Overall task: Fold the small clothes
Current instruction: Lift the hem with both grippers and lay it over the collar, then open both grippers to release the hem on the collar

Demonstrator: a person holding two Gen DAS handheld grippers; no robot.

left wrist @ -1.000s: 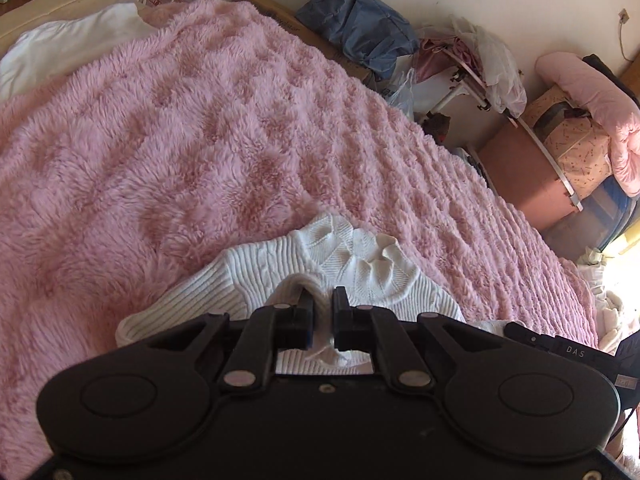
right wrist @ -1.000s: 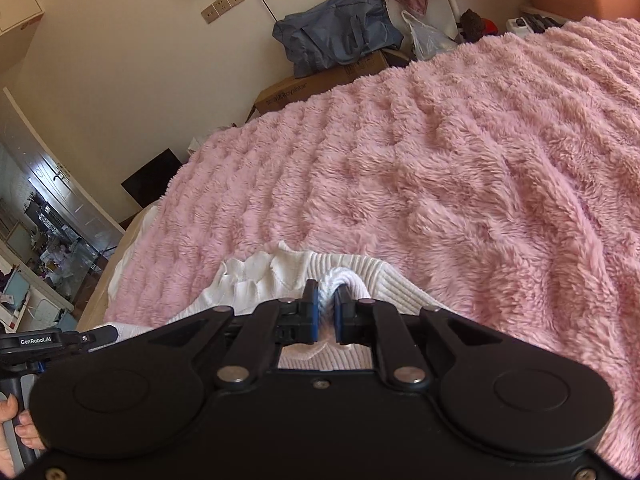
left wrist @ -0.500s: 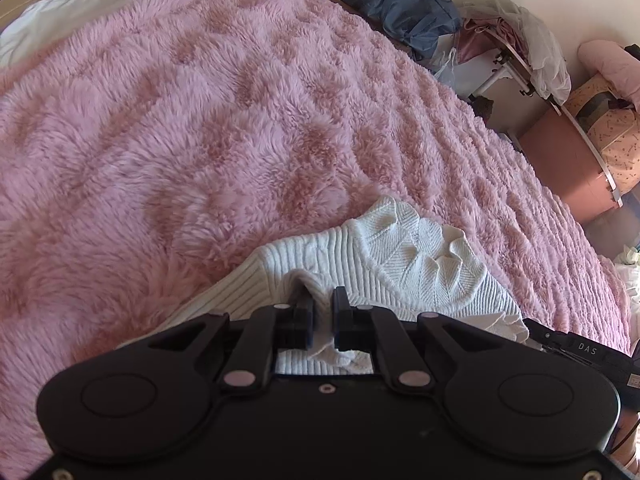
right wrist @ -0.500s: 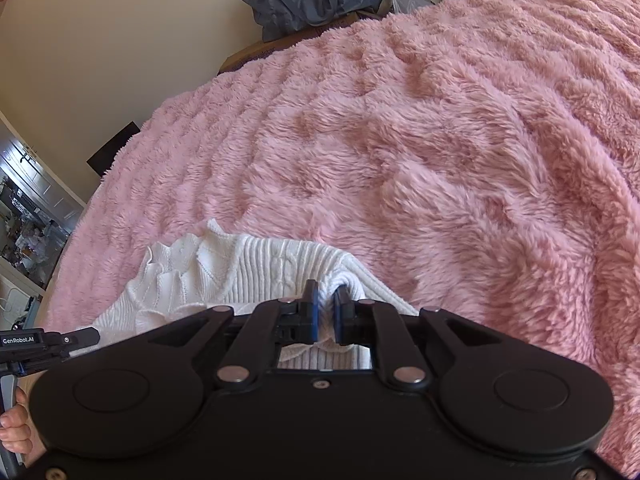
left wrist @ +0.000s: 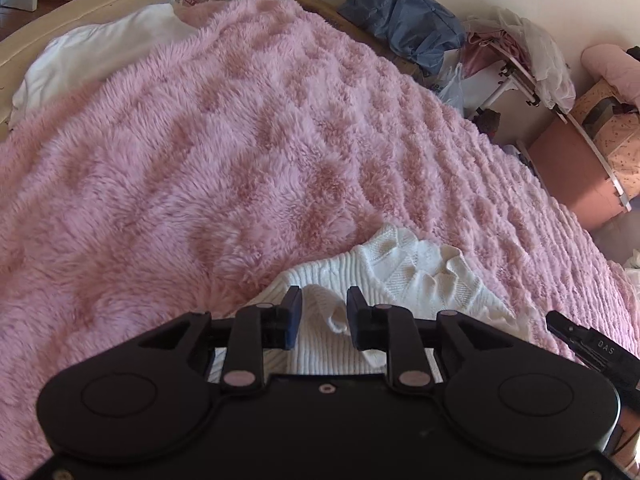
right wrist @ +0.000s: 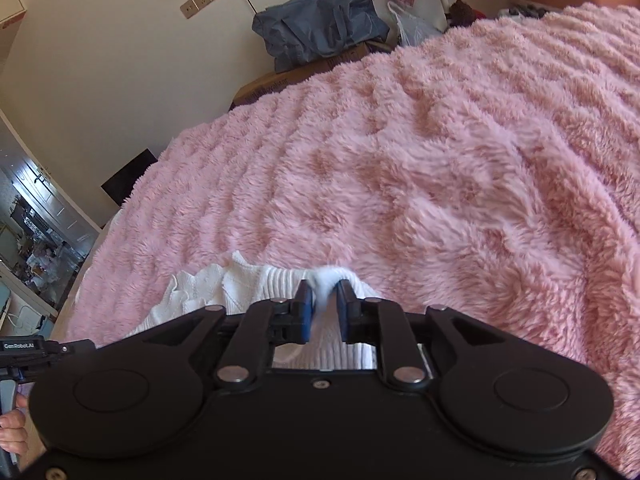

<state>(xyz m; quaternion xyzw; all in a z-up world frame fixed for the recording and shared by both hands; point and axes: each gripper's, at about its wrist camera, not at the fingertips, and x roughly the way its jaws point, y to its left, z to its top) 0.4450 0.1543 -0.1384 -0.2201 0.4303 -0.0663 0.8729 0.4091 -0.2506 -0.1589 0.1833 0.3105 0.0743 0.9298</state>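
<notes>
Left wrist view: white knit sweater lies on the pink blanket covering the bed. Left claw is opening, pads parted around a loose fabric fold (clamped shut a second ago).

Right wrist view: right claw likewise opening, a sweater tuft between its pads, previously pinched tight. Blue bag rests on a cardboard box.

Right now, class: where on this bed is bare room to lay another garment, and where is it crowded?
Free: the pink blanket between the white knit garment and the white pillow. Crowded: the near edge, where the left gripper and right gripper are opening around the knit.
</notes>
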